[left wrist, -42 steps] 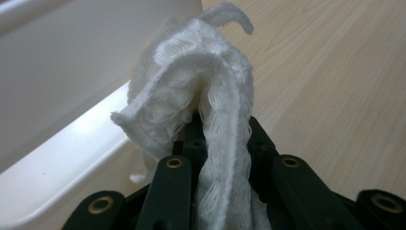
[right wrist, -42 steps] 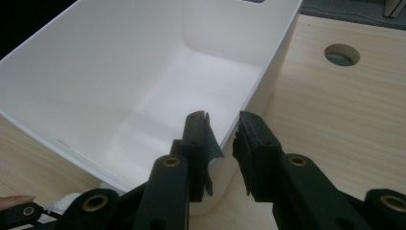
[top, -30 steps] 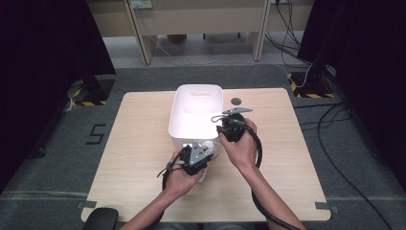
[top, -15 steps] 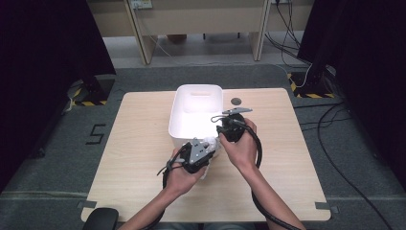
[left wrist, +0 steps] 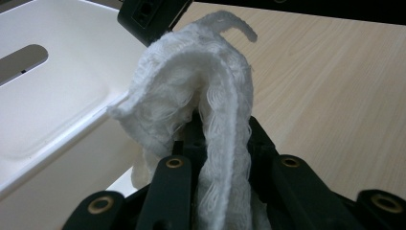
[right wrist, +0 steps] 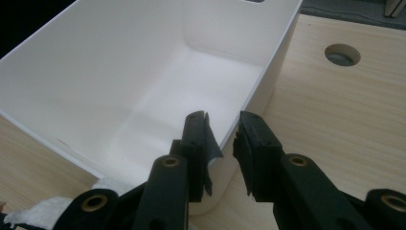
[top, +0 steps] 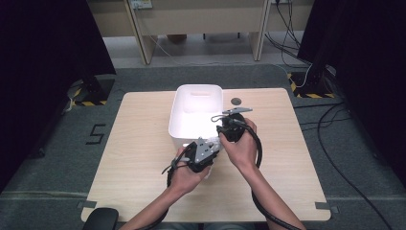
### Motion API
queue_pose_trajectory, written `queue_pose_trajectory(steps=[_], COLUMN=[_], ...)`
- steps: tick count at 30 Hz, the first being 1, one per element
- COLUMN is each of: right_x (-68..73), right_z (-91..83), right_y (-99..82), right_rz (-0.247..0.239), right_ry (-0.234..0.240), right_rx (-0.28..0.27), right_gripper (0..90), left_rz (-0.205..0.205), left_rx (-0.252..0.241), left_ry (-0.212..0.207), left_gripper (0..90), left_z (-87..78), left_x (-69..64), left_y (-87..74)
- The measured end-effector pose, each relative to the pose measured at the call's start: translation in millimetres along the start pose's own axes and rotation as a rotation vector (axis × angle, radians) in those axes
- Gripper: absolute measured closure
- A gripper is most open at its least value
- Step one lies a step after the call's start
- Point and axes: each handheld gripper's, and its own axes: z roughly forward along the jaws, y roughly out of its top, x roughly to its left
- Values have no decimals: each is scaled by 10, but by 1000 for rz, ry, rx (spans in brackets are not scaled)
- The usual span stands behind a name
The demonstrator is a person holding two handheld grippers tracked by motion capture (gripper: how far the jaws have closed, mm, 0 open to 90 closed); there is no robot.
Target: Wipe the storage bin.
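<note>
A white knitted cloth [left wrist: 191, 86] stands bunched up between the jaws of my left gripper [left wrist: 222, 139], which is shut on it. In the high view that gripper [top: 213, 146] sits at the near right corner of a white plastic bin [top: 178, 115], with the cloth [top: 215, 142] at its tip. My right gripper [top: 219, 127] reaches to the bin's right wall. In the right gripper view its jaws [right wrist: 222, 129] straddle the bin's rim [right wrist: 268, 62], one inside and one outside, closed on the wall. The bin's inside looks bare.
The bin stands at the back middle of a light wooden table [top: 139, 143]. A round cable hole [top: 236, 101] lies just right of the bin. Cables trail from both grippers toward the table's near edge. Dark curtains flank the table.
</note>
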Motion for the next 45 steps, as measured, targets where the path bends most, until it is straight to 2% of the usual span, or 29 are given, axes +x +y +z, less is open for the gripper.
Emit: queue_pose_trajectory(steps=[8, 17, 26, 38, 45], right_x=[2, -1, -1, 0, 3], right_z=[4, 4, 5, 7, 14], right_y=[0, -2, -3, -7, -9], right_rz=[-2, -3, -5, -7, -5], right_ry=[-2, 1, 1, -1, -1], right_rx=[-2, -3, -5, -7, -4], right_gripper=[736, 735, 735, 730, 718], left_rz=[9, 12, 35, 27, 23], left_rx=[7, 24, 68, 140, 153], left_ry=[3, -7, -12, -28, -33], left_gripper=[760, 761, 760, 760, 760], left_z=[50, 176, 274, 387, 392], left_x=[-10, -43, -65, -88, -79], left_y=[-17, -114, -211, -358, -383])
